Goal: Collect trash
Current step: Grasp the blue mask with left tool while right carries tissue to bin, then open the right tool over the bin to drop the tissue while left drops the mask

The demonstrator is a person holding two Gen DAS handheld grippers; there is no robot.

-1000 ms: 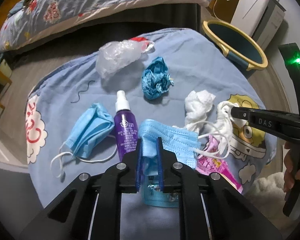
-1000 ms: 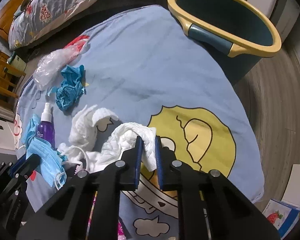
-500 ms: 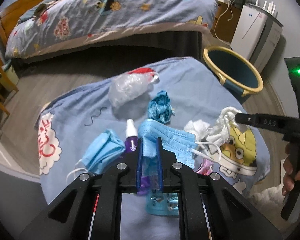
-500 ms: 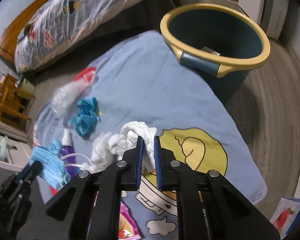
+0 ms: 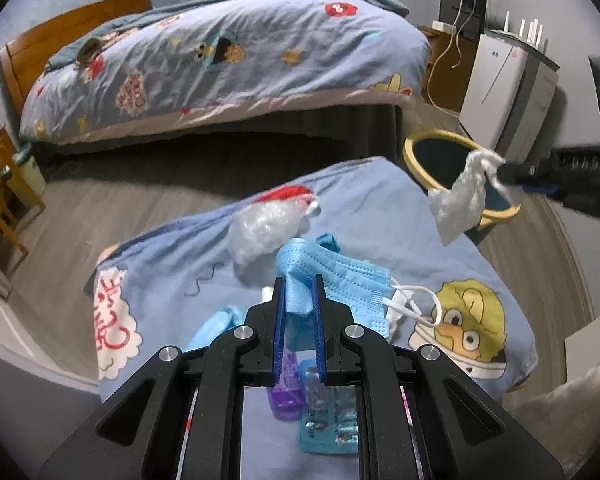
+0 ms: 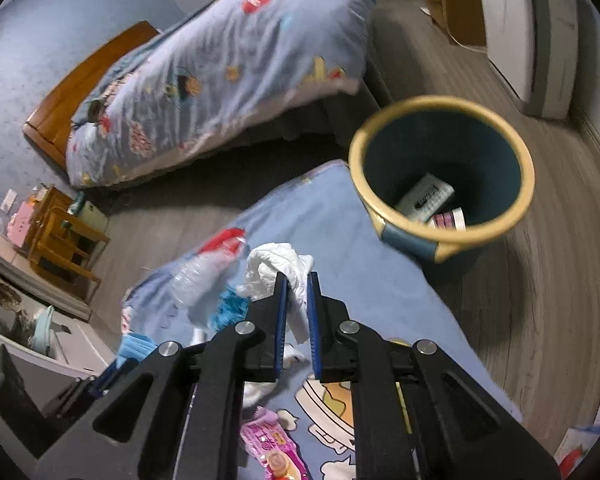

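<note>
On my left wrist view, far left on the blue cartoon cloth (image 5: 172,256), I see a white cloud patch with red lettering (image 5: 112,316) — too warped for me to read. Just right of it my left gripper (image 5: 299,300) has its blue pads pinched on a light blue face mask (image 5: 332,276), lifted off the cloth with its white ear loop (image 5: 416,304) dangling. Beneath the jaws lie a purple spray bottle (image 5: 286,388) and a teal blister pack (image 5: 332,420), any print on them unreadable. Behind the mask sits a crumpled clear plastic bag (image 5: 264,224). Further right, my right gripper (image 5: 504,172) pinches a white tissue wad (image 5: 460,196), which hangs in front of the yellow-rimmed dark bin (image 5: 432,152).

On the right wrist view, a second blue mask (image 6: 134,350) lies at lower left, then the clear bag (image 6: 198,276) and a crumpled blue scrap (image 6: 230,306). A pink printed wrapper (image 6: 270,444) lies below — its characters too blurred to read. The right gripper (image 6: 298,296) is clamped on the tissue (image 6: 276,260). To the right the bin (image 6: 440,108) stands on the wood floor just beside the cloth, holding a grey box (image 6: 424,196) with dark lettering I cannot make out and a small round tub (image 6: 448,222).
</note>
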